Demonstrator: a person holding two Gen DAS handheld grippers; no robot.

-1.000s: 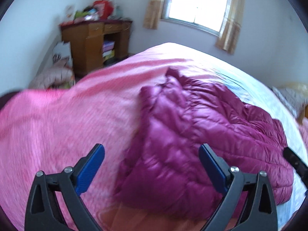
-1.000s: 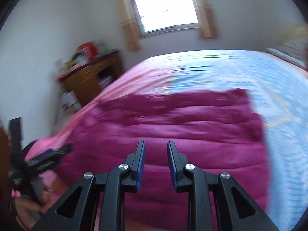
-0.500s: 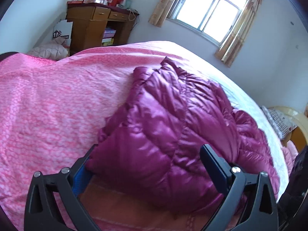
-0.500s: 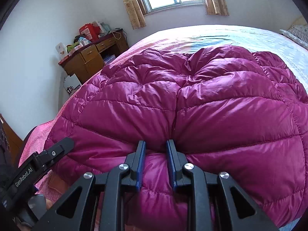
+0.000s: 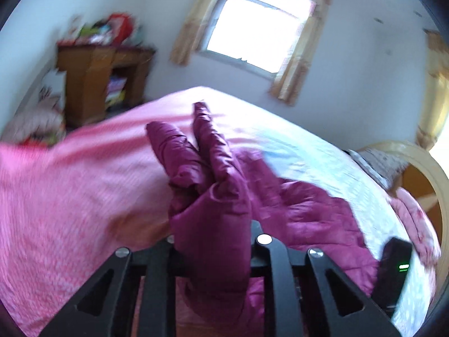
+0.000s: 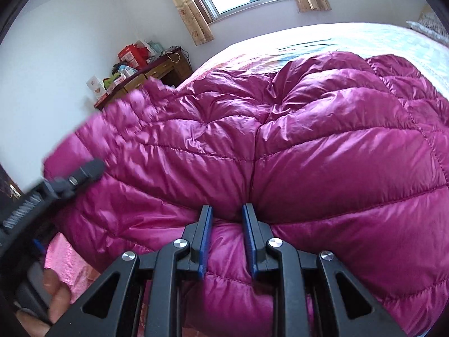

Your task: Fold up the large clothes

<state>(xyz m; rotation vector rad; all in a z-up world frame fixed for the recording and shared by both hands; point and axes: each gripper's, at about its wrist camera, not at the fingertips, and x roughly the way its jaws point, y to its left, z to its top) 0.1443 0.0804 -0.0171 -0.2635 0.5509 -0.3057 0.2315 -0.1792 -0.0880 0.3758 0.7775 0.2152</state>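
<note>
Noting a change: our left gripper, gaping half a second ago, is now pinching the magenta down jacket on the bed; right gripper is staying clamped, so lifting is starting.

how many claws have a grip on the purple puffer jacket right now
2. The left claw is clamped on a bunched fold at the puffer jacket edge toward the pink bedspread. The right claw pinches the jacket's near hem.
</note>
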